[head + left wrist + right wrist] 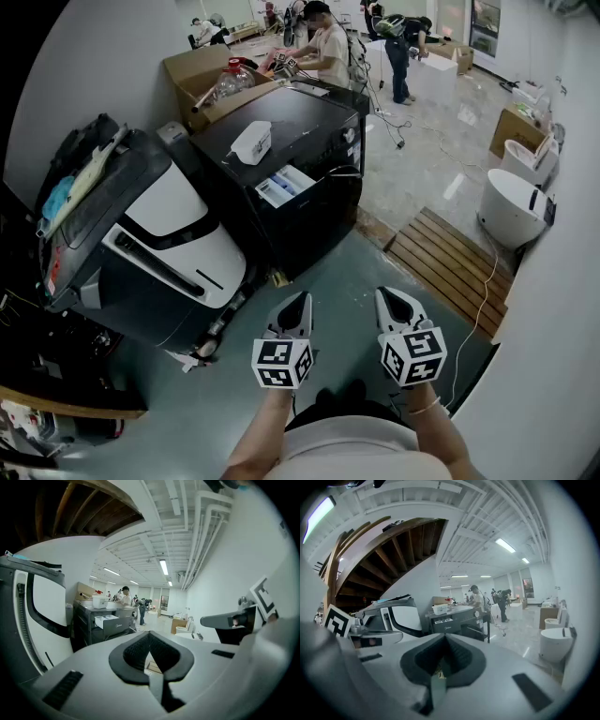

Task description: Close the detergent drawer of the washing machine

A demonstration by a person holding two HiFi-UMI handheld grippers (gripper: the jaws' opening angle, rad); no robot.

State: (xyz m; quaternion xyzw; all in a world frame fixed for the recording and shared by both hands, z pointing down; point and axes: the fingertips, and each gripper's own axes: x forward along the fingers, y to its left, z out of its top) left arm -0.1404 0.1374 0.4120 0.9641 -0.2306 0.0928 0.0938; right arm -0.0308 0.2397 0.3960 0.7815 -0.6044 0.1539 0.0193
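The black washing machine point(314, 127) stands ahead of me across the floor, with its white detergent drawer point(284, 185) pulled out of the front top left. A white container point(251, 141) rests on its lid. My left gripper point(296, 314) and right gripper point(394, 305) hover side by side low in the head view, well short of the machine, both shut with nothing between the jaws. In the left gripper view the drawer point(106, 619) shows far off beyond the closed left gripper point(149, 637). The right gripper view also shows the drawer point(442, 619) past the closed right gripper point(444, 637).
A large grey and white appliance point(159, 244) fills the left. A wooden pallet point(455, 267) lies on the floor to the right, with white round fixtures point(511, 206) beyond. Cardboard boxes point(202, 70) and several people stand behind the washing machine.
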